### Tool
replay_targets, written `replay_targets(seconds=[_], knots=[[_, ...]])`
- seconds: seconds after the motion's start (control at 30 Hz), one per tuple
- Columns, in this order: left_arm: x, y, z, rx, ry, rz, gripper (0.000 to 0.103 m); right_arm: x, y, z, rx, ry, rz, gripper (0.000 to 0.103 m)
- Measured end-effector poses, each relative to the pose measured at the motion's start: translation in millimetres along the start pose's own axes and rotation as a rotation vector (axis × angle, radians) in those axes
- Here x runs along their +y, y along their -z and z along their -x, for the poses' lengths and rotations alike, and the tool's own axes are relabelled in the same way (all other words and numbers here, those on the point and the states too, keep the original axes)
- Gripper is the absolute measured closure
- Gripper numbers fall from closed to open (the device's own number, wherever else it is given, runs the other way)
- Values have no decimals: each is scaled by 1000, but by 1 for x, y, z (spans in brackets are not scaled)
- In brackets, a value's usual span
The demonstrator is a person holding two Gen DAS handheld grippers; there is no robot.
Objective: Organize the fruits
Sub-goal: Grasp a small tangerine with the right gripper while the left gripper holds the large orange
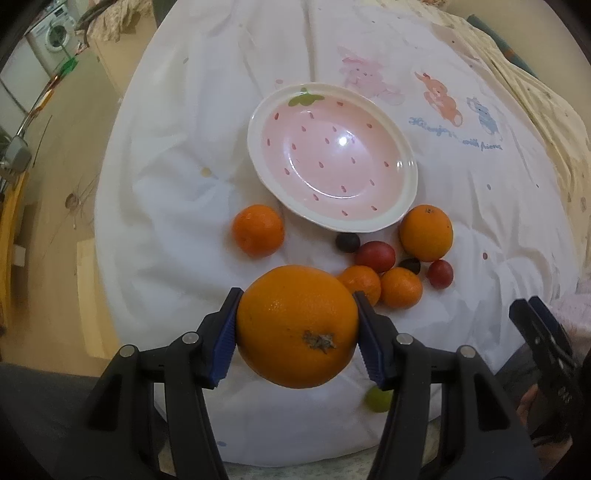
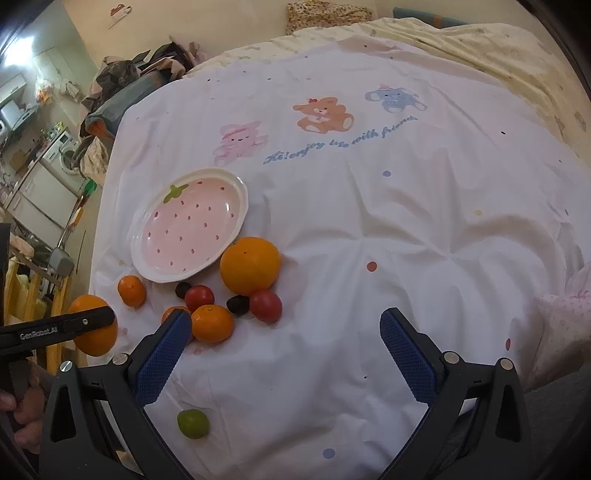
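Observation:
My left gripper (image 1: 295,325) is shut on a large orange (image 1: 297,326), held above the white bedspread; the right wrist view shows that orange (image 2: 94,338) at the left edge behind the left gripper's finger. A pink strawberry-pattern plate (image 1: 404,206) (image 2: 147,269) lies empty beyond it. Beside the plate lie another large orange (image 1: 426,232) (image 2: 250,265), small mandarins (image 1: 258,230) (image 2: 212,323), red cherry tomatoes (image 1: 375,256) (image 2: 265,304), dark grapes (image 1: 347,242) (image 2: 238,304) and a green grape (image 1: 378,398) (image 2: 192,423). My right gripper (image 2: 286,354) stands open over bare cloth with nothing between its fingers.
The white bedspread (image 2: 369,221) with printed bears covers the bed; its left edge drops to a wooden floor (image 1: 55,206). A washing machine (image 1: 55,35) and a clothes pile (image 2: 122,85) stand beyond the far left. A person's hand (image 2: 22,410) holds the left gripper.

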State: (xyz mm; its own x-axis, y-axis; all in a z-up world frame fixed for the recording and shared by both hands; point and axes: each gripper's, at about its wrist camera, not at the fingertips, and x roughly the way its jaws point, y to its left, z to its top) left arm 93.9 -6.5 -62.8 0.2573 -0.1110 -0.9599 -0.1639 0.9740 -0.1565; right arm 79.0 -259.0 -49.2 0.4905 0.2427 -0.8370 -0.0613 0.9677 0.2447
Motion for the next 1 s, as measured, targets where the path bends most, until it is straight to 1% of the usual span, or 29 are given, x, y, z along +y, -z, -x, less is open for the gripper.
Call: replay_targets(seconds=[0.13,0.2,0.23,0.3,0.37,0.47,0.53,0.57,0.6,0.67,0.73,0.8,0.93,0.97,1.0], knots=[[11,1,1,-22,0,-14,49,-3,-2,-2,18,-32,-23,0],[17,1,2,-38,-6,-17,49,-7,-4,-7,42,-50,-50,0],[21,1,1,-50,2,-15,49,-10,-4,-9,55,-64,-65,1],[25,1,1,-59,17,-6,49,-16,-6,-18,103,-101,-108,11],[29,0,0,-62,47,15,49,-19,-6,-27,148,-112,-132,18],[33,0,-1,-77,60,43,49,-16,-8,-45,208,-113,-130,22],[32,0,-1,-79,55,37,49,-9,-8,-58,255,-153,-131,24],[31,0,0,-78,62,37,49,-5,-7,-64,276,-173,-136,28],[31,0,0,-77,69,40,49,0,-7,-73,295,-193,-144,29],[32,-1,-1,-72,84,45,49,10,-6,-85,309,-207,-146,29],[32,-1,-1,-74,81,43,49,19,-5,-98,337,-213,-149,31],[32,-1,-1,-73,87,41,49,25,-2,-111,366,-213,-158,31],[32,-1,-1,-72,86,32,49,31,-1,-121,367,-205,-138,31],[32,-1,-2,-70,85,32,49,32,-3,-121,366,-205,-128,33],[31,-1,-2,-69,85,33,49,34,-3,-122,363,-210,-111,37]])
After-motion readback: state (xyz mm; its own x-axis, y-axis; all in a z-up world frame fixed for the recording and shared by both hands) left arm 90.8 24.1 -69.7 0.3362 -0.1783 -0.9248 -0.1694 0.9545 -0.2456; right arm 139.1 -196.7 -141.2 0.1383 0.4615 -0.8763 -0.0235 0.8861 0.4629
